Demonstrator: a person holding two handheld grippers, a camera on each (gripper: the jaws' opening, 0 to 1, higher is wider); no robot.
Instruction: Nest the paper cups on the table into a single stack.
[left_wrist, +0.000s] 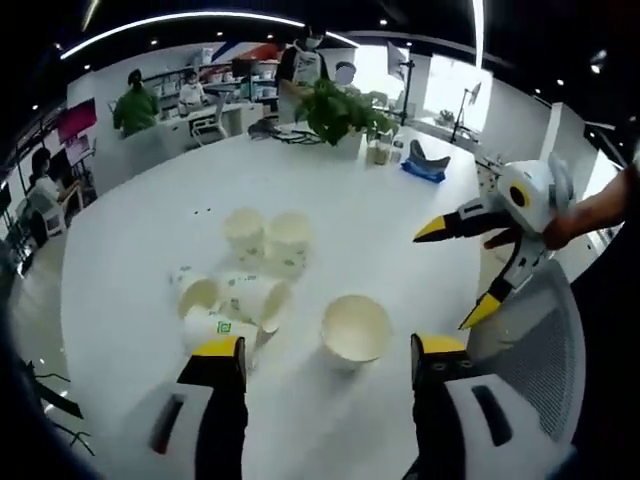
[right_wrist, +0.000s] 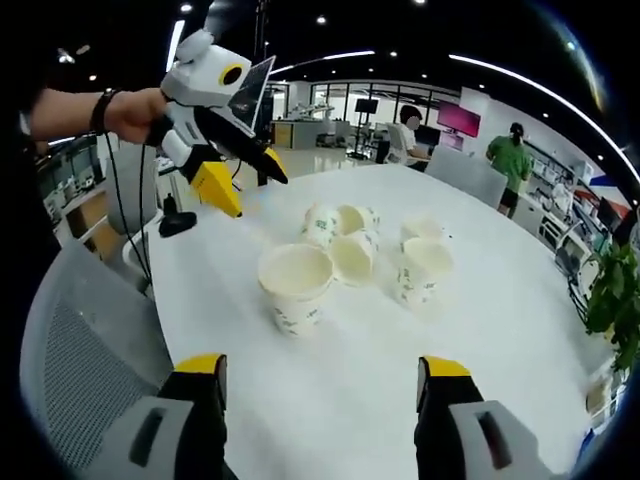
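Left gripper view: left gripper has jaws spread wide, nothing between them, hovering over the white table. One upright paper cup stands alone just beyond the jaw tips, mouth up, empty. Left of it, a cluster of tipped cups lies on their sides, touching each other, green print visible. Farther back, two upright cups stand side by side, touching. Right gripper comes in from the right, held by a hand, jaws spread, yellow tips apart, holding nothing, above the table edge near a grey mesh chair. A potted plant sits at the far side of the table; people at desks beyond.

Right gripper view: right gripper jaws spread, empty, over the table. The lone upright cup is nearest, the tipped cups just behind it, the upright pair to the right. Left gripper shows at upper left, open-jawed, held by a hand, off the cups. No cups are nested in an upright stack yet.
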